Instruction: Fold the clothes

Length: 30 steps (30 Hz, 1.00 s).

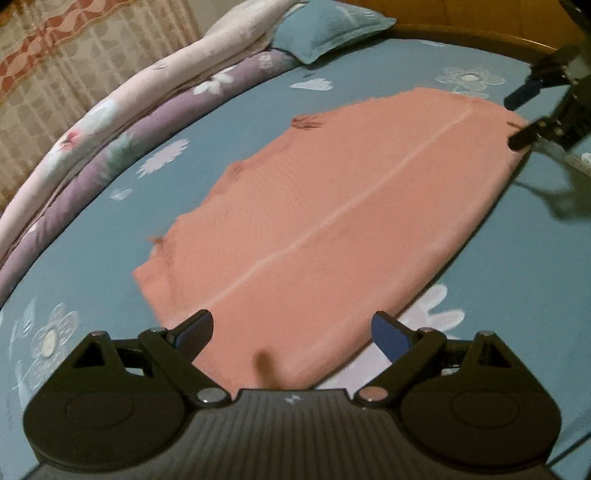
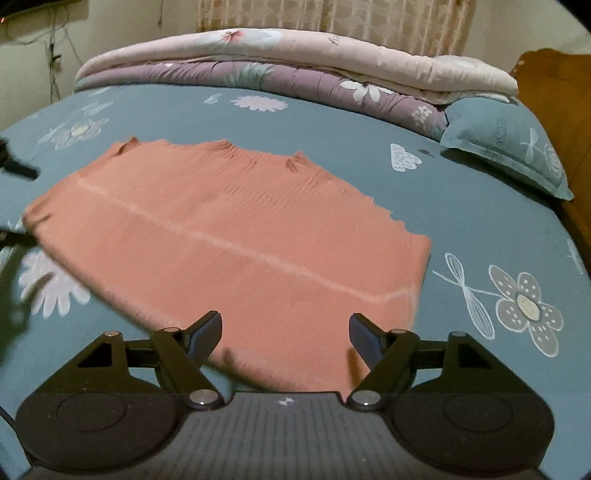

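Observation:
A salmon-pink garment lies flat on the teal bed sheet, with a pale crease line along its length and a ragged far edge. In the left wrist view my left gripper hovers over the cloth's near end, open, its blue-padded fingers wide apart and not pressing the cloth. My right gripper is open over the opposite end of the garment. It also shows in the left wrist view as the right gripper, at the cloth's far corner. The left gripper's fingertips show at the left edge of the right wrist view.
The flowered teal bed sheet surrounds the garment. Folded quilts, pink over purple, lie along the far side. A teal pillow rests by the wooden headboard. A curtain hangs beyond.

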Tool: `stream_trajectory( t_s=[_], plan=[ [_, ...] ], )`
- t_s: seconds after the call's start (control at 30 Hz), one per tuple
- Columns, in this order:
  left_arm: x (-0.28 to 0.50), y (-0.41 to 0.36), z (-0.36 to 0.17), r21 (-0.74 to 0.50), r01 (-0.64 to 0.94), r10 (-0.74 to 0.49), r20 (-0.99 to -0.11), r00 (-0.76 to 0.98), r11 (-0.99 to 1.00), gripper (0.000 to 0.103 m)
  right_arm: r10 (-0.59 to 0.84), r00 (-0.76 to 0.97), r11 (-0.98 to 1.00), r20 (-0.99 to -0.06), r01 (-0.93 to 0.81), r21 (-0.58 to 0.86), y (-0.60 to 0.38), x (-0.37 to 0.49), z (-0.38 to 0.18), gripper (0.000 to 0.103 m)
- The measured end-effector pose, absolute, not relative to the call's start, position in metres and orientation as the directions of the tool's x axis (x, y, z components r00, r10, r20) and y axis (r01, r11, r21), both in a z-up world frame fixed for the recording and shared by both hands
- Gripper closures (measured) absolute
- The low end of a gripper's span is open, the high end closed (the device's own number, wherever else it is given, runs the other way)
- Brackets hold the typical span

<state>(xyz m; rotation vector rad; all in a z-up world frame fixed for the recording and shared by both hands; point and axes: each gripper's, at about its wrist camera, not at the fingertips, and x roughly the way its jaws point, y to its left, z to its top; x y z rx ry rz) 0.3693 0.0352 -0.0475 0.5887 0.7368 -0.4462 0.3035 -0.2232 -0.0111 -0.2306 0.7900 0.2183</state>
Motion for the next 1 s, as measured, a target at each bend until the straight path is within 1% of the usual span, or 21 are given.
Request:
stream_trajectory(
  t_s=[0.07,0.13,0.17,0.2,0.3,0.4,0.53,0.6,0.67,0.9,1.0],
  plan=[
    [0.371,0.027,-0.06,0.359,0.585,-0.147,-0.751,0.643,0.727,0.011,0.073,0.678,0.943,-0.732,-0.286,-0.17,-0.221,0.291,-0.013,0.021],
    [0.37,0.022,-0.071,0.372,0.605,-0.121,-0.776,0.618,0.703,0.011,0.027,0.675,0.927,-0.737,-0.294,-0.235,-0.22,0.276,-0.015,0.017],
    [0.364,0.021,-0.074,0.393,0.616,-0.114,-0.776,0.621,0.682,0.011,0.0,0.674,0.915,-0.739,-0.299,-0.272,-0.22,0.271,-0.017,0.015],
    [0.359,0.02,-0.076,0.413,0.627,-0.108,-0.775,0.623,0.661,0.011,-0.029,0.672,0.901,-0.74,-0.304,-0.311,-0.22,0.266,-0.02,0.014],
    [0.342,0.02,-0.079,0.519,0.633,-0.075,-0.737,0.672,0.575,0.01,-0.114,0.668,0.849,-0.735,-0.319,-0.422,-0.219,0.252,-0.029,0.013],
    [0.334,0.015,-0.087,0.646,0.605,-0.017,-0.677,0.736,0.465,0.01,-0.19,0.68,0.767,-0.709,-0.348,-0.539,-0.213,0.252,-0.043,0.013],
    [0.324,-0.001,-0.098,0.76,0.579,-0.001,-0.606,0.796,0.294,0.01,-0.225,0.719,0.6,-0.658,-0.43,-0.675,-0.192,0.262,-0.071,0.012],
    [0.318,-0.01,-0.105,0.802,0.561,-0.01,-0.571,0.821,0.204,0.01,-0.214,0.758,0.523,-0.617,-0.444,-0.728,-0.18,0.266,-0.078,0.008],
    [0.316,-0.021,-0.108,0.822,0.549,-0.028,-0.552,0.833,0.153,0.01,-0.188,0.786,0.47,-0.589,-0.455,-0.757,-0.169,0.272,-0.079,0.008],
    [0.32,-0.058,-0.117,0.854,0.515,-0.105,-0.507,0.855,0.077,0.01,-0.076,0.845,0.374,-0.53,-0.469,-0.8,-0.125,0.294,-0.082,0.008],
    [0.321,-0.059,-0.119,0.859,0.506,-0.119,-0.496,0.86,0.078,0.008,-0.047,0.846,0.388,-0.53,-0.474,-0.791,-0.119,0.3,-0.081,0.008]
  ],
)
